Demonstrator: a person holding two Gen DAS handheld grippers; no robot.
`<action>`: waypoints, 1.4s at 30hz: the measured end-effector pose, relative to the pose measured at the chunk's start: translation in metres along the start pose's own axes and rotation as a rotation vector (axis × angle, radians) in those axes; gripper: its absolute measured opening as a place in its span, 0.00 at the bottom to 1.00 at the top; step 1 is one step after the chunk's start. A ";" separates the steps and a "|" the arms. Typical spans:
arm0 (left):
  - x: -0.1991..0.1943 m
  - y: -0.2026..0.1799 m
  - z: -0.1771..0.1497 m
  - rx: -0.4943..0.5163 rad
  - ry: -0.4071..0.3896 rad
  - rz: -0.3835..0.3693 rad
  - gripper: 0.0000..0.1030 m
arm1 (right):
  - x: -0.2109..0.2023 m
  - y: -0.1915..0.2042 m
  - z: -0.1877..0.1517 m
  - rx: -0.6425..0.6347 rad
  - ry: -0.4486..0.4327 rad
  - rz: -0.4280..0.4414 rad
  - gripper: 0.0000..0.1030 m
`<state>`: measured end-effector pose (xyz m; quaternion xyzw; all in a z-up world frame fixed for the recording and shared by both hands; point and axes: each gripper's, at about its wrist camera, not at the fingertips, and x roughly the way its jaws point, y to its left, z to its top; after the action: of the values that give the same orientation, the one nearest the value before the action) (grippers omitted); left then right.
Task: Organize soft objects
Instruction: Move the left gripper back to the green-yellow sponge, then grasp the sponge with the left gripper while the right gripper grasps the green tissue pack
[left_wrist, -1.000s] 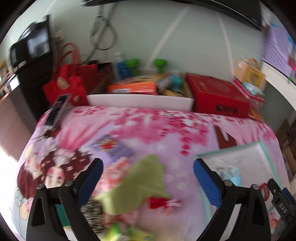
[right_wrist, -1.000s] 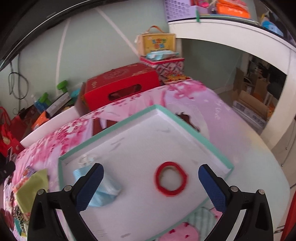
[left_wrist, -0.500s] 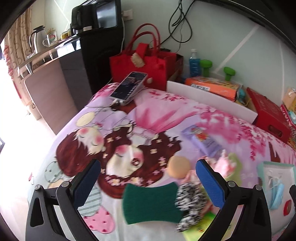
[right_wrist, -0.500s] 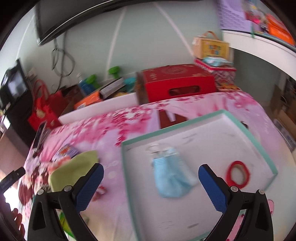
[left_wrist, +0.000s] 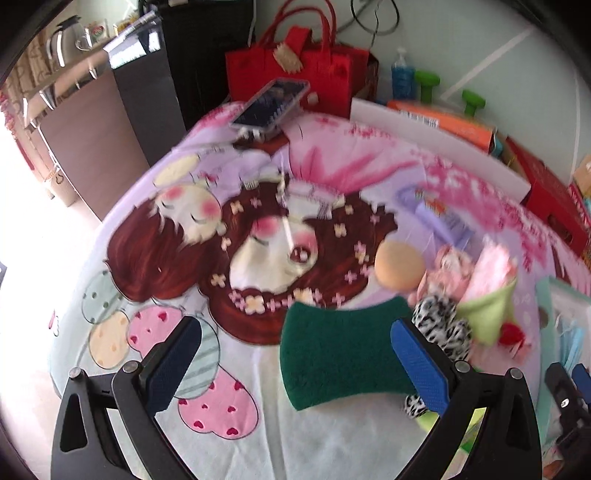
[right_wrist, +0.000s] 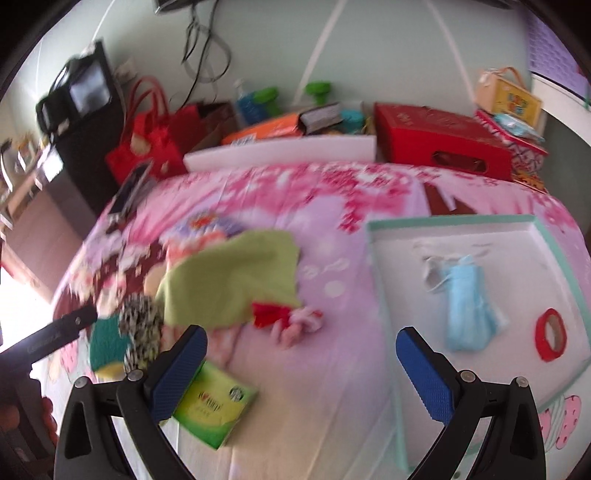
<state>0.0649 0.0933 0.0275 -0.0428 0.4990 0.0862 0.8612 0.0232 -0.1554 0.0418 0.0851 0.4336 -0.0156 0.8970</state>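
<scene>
Since the frame half a second back, my right camera had swung left: the tray (right_wrist: 380, 236) slid to the right side of view and the pile of soft things came to centre. My left view had crept nearer the green sponge (left_wrist: 340, 350).

Left gripper (left_wrist: 295, 365): jaws spread wide, nothing between the pads; the sponge lay flat on the cloth just beyond, closer to the right finger. Right gripper (right_wrist: 301, 373): jaws also wide apart, empty, hanging above the printed bedspread (right_wrist: 332, 369).

Near, right view: a green packet (right_wrist: 214, 406) lay just past the left finger. Beyond it, the black-and-white spotted piece (right_wrist: 142, 325) touched the sponge on its left. The lime-green cloth (right_wrist: 236, 277) lay spread in the middle, with a red-and-pink fabric piece (right_wrist: 291, 321) at its near right edge. All blurred; finer detail could not be made out.

Right of the pile, the teal-rimmed white tray held a light blue face mask (right_wrist: 467, 306) and a red ring (right_wrist: 550, 334), apart from each other.

Left view, mid-distance: a tan round pad (left_wrist: 399, 266) sat just beyond the sponge.

Far: a phone (left_wrist: 269, 103) at the far edge of the bed, a red bag (left_wrist: 295, 66) behind it, a red box (right_wrist: 439, 144) far right.
</scene>
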 end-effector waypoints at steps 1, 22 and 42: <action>0.003 -0.001 -0.001 0.006 0.013 -0.008 0.99 | 0.003 0.005 -0.003 -0.016 0.014 -0.005 1.00; 0.038 0.030 -0.006 -0.164 0.188 -0.140 0.99 | 0.032 0.017 -0.024 -0.075 0.172 -0.013 1.00; 0.052 0.023 -0.009 -0.202 0.253 -0.284 0.98 | 0.041 0.053 -0.047 -0.238 0.260 0.059 1.00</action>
<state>0.0780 0.1194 -0.0222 -0.2094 0.5811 0.0074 0.7864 0.0180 -0.0938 -0.0111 -0.0078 0.5421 0.0731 0.8371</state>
